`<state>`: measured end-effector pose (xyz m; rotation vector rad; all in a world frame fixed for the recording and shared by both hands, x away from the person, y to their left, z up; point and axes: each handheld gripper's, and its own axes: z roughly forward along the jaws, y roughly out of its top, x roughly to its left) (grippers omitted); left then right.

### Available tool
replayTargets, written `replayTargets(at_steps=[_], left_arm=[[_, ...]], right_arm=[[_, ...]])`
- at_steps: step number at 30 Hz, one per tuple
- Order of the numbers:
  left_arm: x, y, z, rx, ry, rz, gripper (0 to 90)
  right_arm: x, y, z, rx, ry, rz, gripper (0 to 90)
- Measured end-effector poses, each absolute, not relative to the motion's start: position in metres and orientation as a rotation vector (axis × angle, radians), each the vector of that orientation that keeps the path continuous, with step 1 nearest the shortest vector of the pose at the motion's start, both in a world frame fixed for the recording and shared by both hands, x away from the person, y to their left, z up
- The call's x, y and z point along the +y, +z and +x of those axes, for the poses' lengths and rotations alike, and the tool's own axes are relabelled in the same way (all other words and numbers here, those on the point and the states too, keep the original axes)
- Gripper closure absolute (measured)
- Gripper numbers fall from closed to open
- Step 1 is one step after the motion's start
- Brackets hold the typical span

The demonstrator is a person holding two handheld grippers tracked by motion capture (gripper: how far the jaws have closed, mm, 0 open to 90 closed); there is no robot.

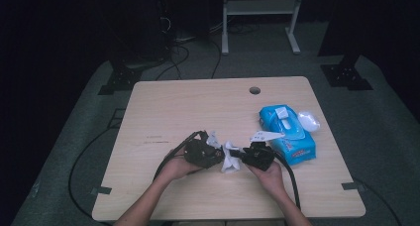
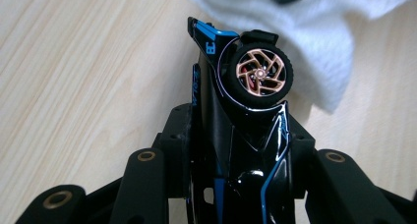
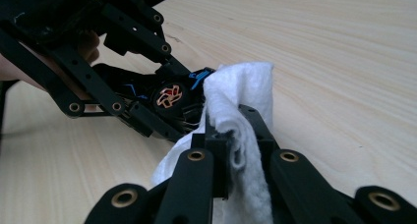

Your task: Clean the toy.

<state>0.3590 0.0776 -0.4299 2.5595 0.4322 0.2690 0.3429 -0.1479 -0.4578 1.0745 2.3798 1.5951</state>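
Toy car clamped in left gripper, white wipe pinched by right gripper, probably touching, wipes pack nearby.

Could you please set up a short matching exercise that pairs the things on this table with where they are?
Things:
1. toy car
2. white wipe
3. wipes pack
4. round hole

Places:
A. lying on the table by the right hand
B. between the left gripper's fingers
C. in the tabletop near the far edge
D. pinched in the right gripper

Pairs: 1-B, 2-D, 3-A, 4-C

Dim dark surroundings, evenly lit tabletop, soft high view
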Motion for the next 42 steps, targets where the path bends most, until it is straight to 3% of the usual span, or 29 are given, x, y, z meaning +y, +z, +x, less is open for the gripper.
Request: replayTargets(at_steps=[15, 36, 42], left_arm=[[0.084, -0.406, 0.345, 0.406, 0.293, 2.243, 57.5], [0.086, -0.407, 0.341, 0.402, 0.288, 2.204, 57.5], [0.082, -0.408, 0.339, 0.384, 0.283, 2.208, 57.5]], right_arm=[[-0.157, -0.407, 0.333, 2.275, 1.819, 0.949, 83.5], [-0.150, -0.392, 0.330, 2.314, 1.630, 0.885, 83.6], [-0.132, -0.378, 0.319, 2.344, 1.639, 0.775, 83.6]])
